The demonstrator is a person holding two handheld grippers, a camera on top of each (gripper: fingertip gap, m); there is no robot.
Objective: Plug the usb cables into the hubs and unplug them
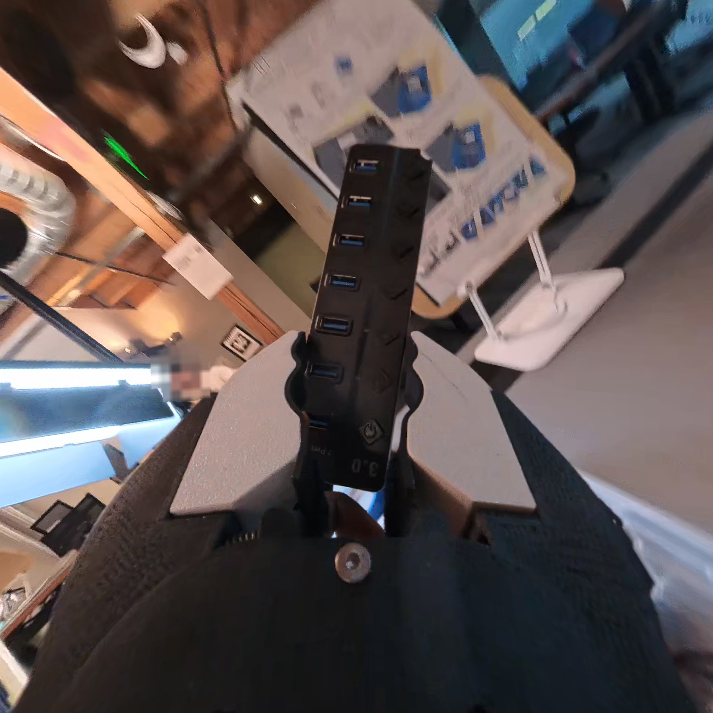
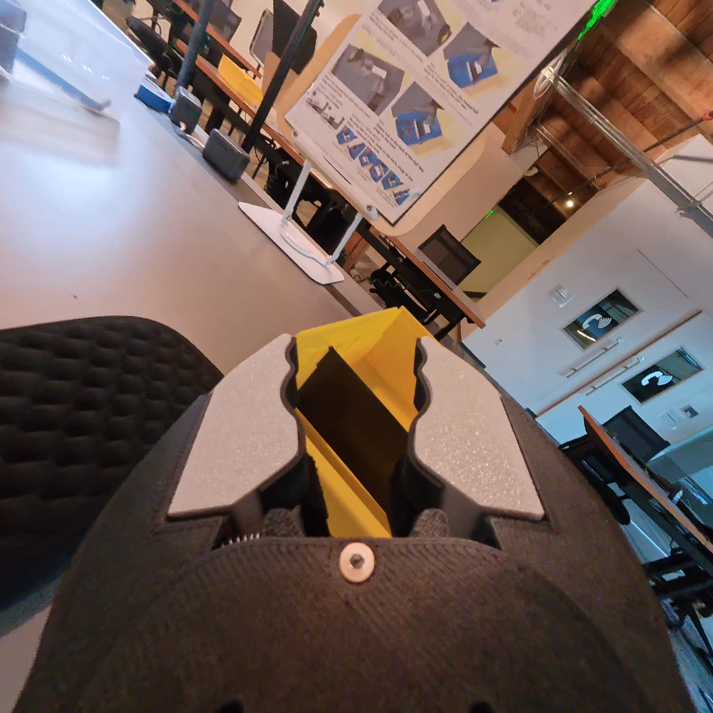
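Now the left gripper (image 1: 353,380) is pinching a black USB hub (image 1: 370,308) by its lower end, and the hub stands up between the grey fingers (image 1: 247,436), well clear of the desk (image 1: 625,370). Seven blue ports run up its face, a row of buttons alongside. Behind it, blurred, an instruction board (image 1: 424,127) on a white stand (image 1: 548,320) sits on the grey desk, with wooden ceiling beams and a silver duct (image 1: 34,216) at the left.

Over in the right wrist view, the right gripper (image 2: 357,380) has its fingers (image 2: 247,432) set around a yellow holder (image 2: 386,347) with a black slab (image 2: 355,420) inside; whether they press it, I can't tell. The desk (image 2: 115,216) tilts away, the board's stand (image 2: 293,239) at its far edge beside dark clamp blocks (image 2: 225,154). A black mesh chair back (image 2: 85,405) sits left, with white walls and more desks at the right.
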